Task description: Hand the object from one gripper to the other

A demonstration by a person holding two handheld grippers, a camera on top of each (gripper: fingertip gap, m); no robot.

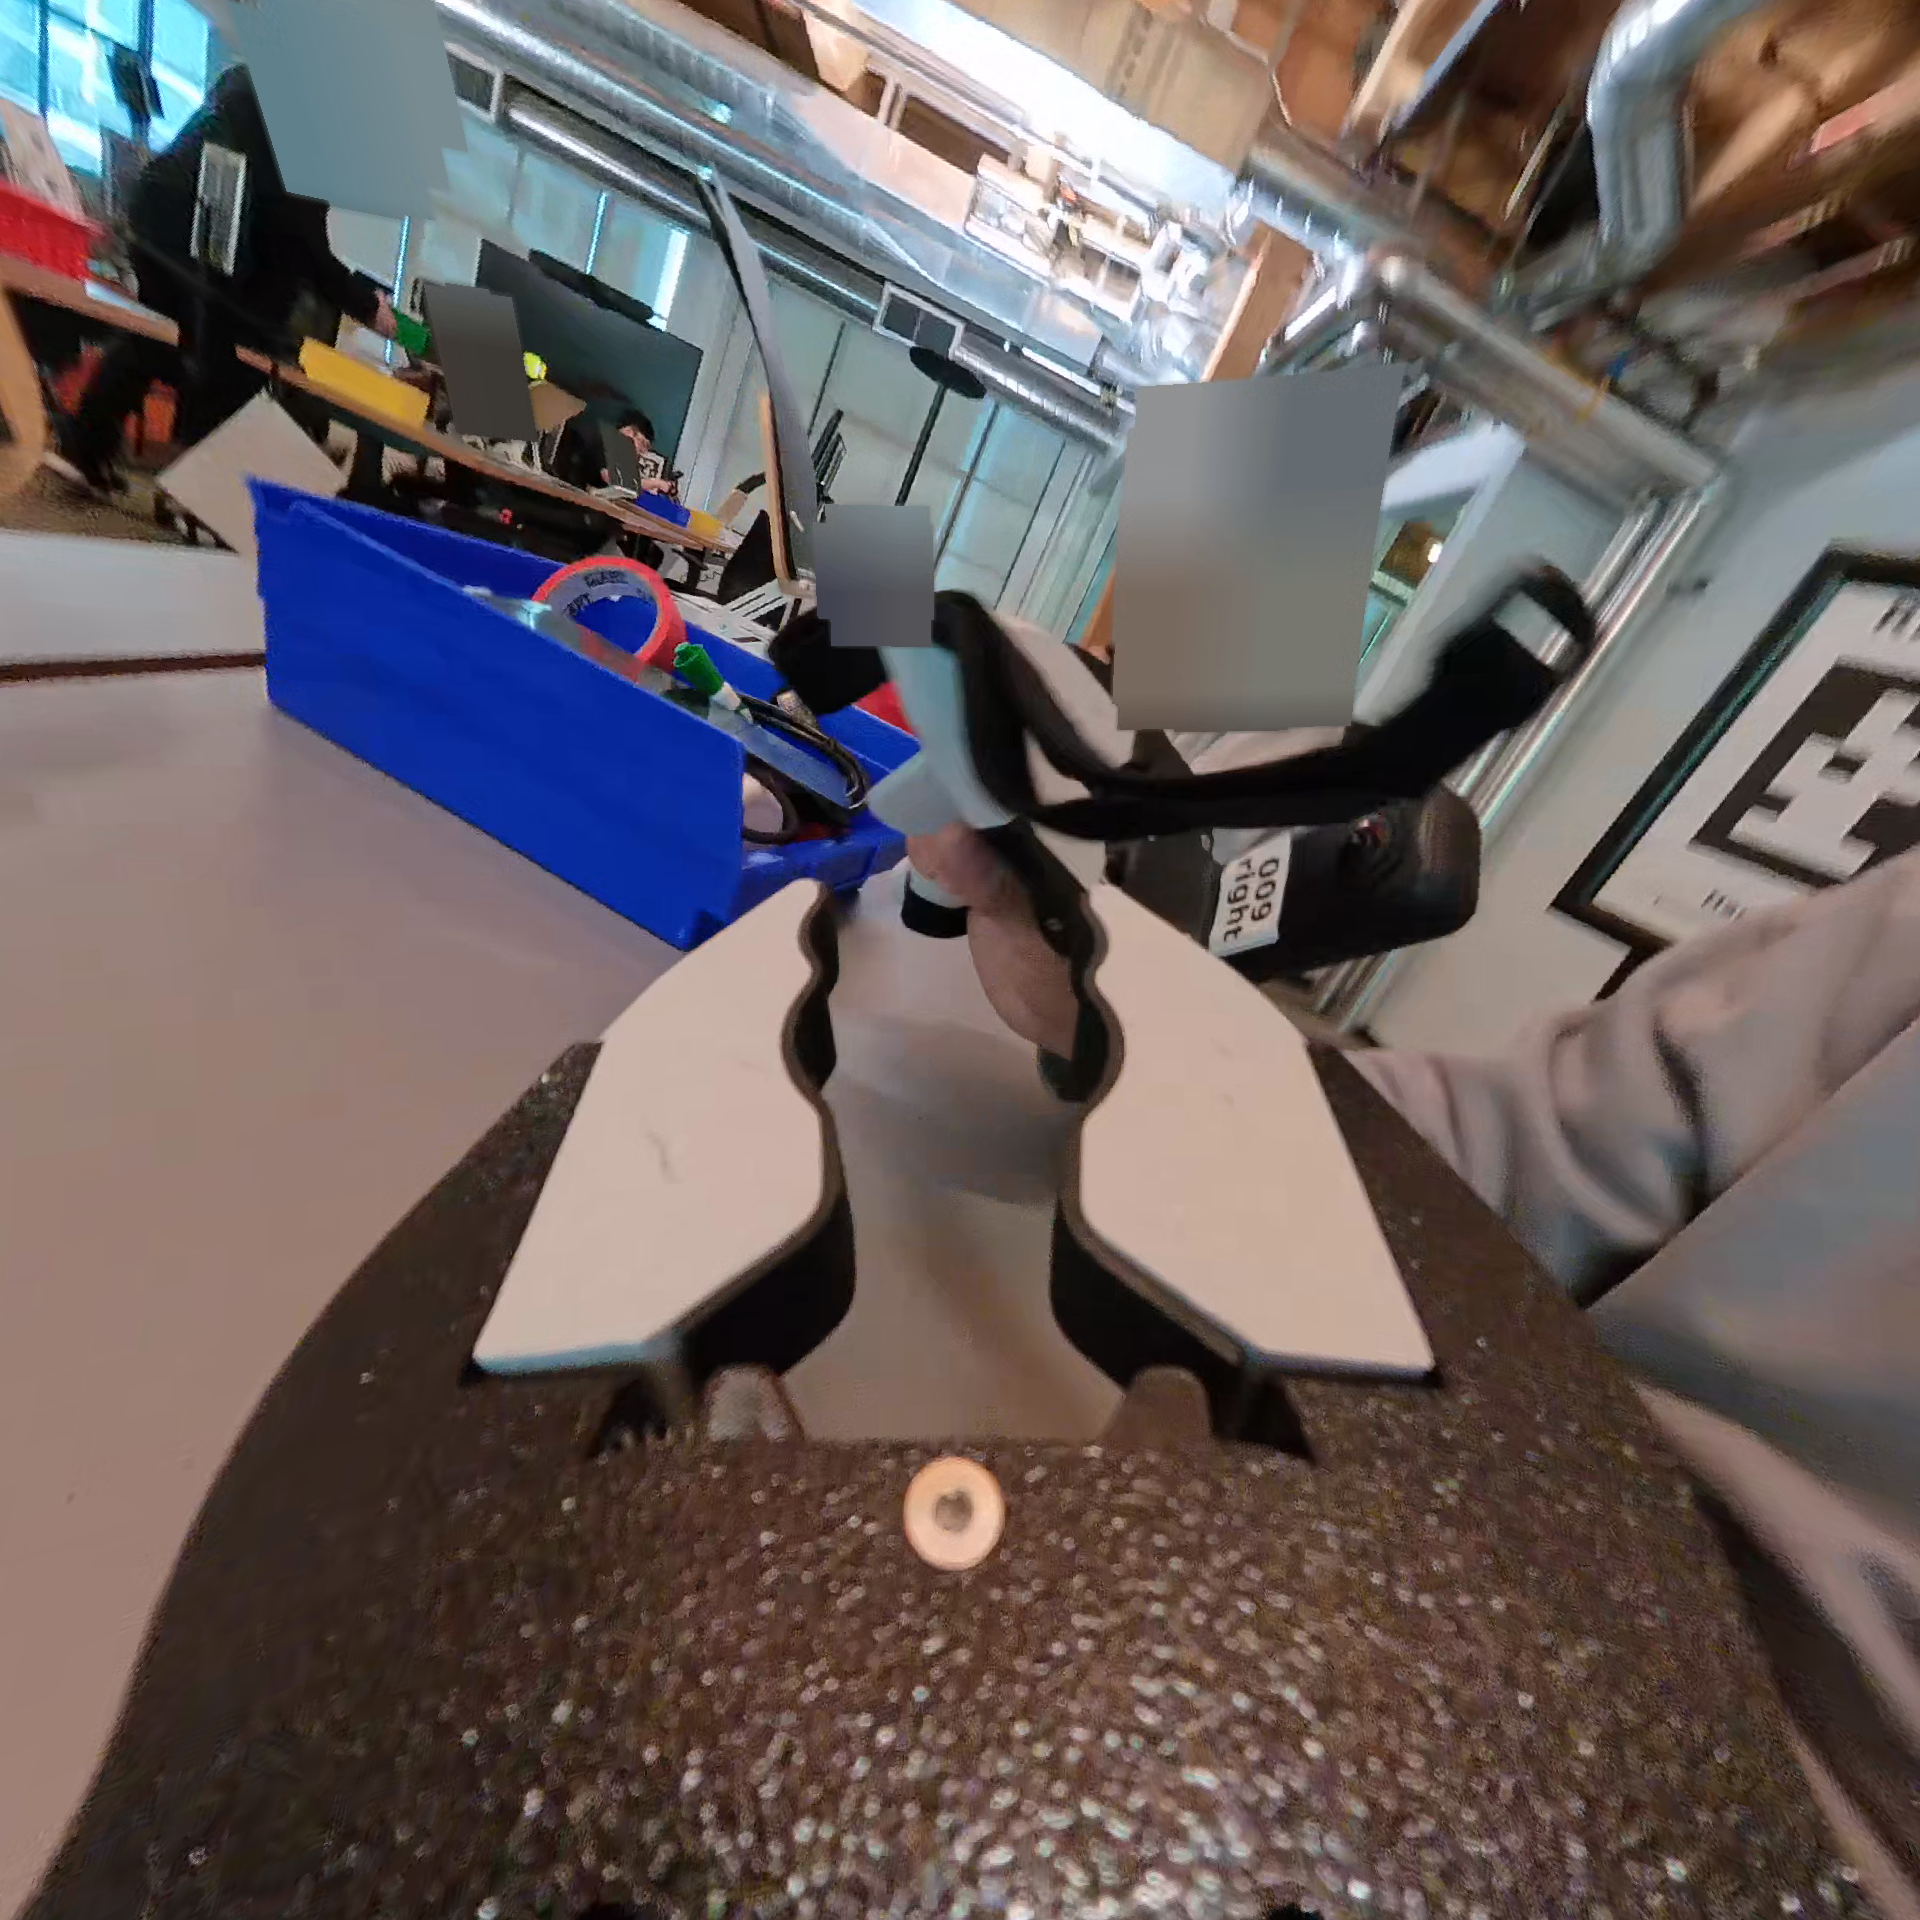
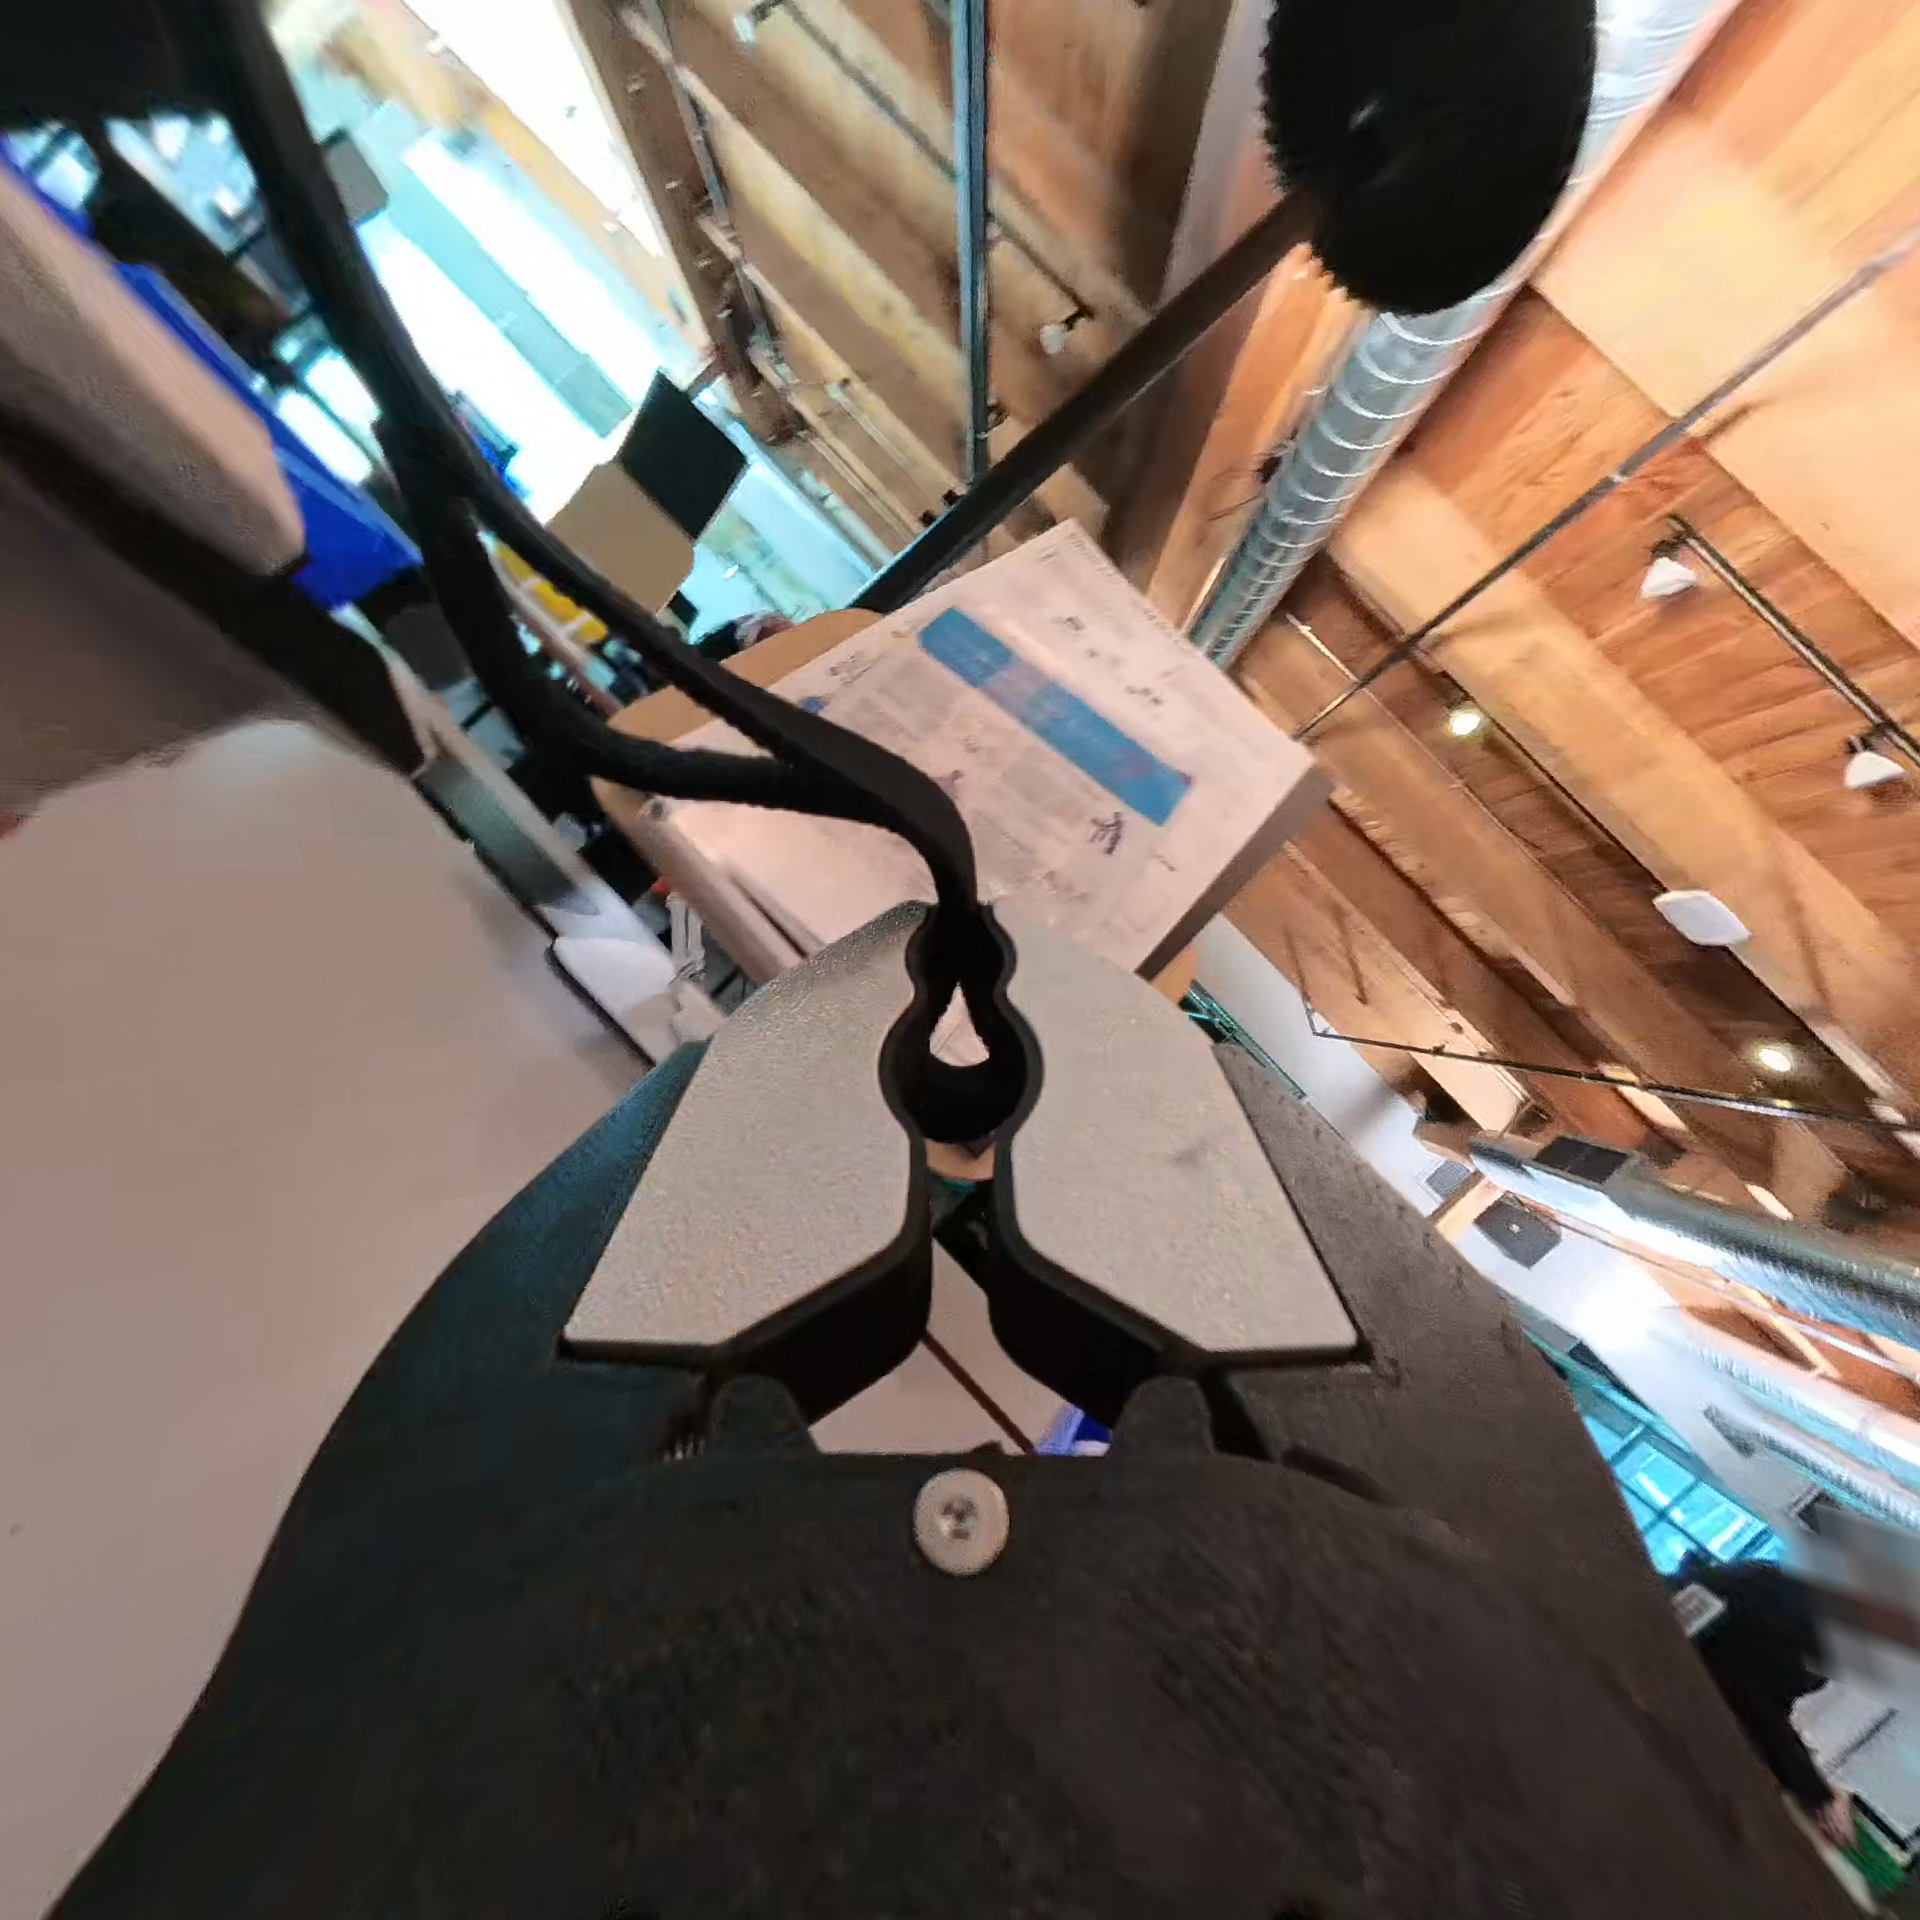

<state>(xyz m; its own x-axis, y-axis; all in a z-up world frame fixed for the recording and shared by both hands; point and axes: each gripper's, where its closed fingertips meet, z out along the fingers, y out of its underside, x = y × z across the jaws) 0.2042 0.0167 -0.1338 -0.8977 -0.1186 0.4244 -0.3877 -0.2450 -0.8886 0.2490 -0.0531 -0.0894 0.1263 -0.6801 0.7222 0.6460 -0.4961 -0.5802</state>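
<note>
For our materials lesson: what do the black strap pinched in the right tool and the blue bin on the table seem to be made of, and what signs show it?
The black strap looks like woven fabric webbing, matte: it bends limply and folds into a loop between the right tool fingers. The blue bin looks like moulded plastic, smooth and slightly glossy, with rigid ribbed walls of even colour.

My left gripper [image 1: 951, 997] sits low with its jaws parted and nothing between them. My right gripper [image 2: 961, 935] tilts upward — jaws pinched together on a black strap [image 2: 831, 774]. A grey sleeve [image 1: 1621, 1101] shows far right.
</note>
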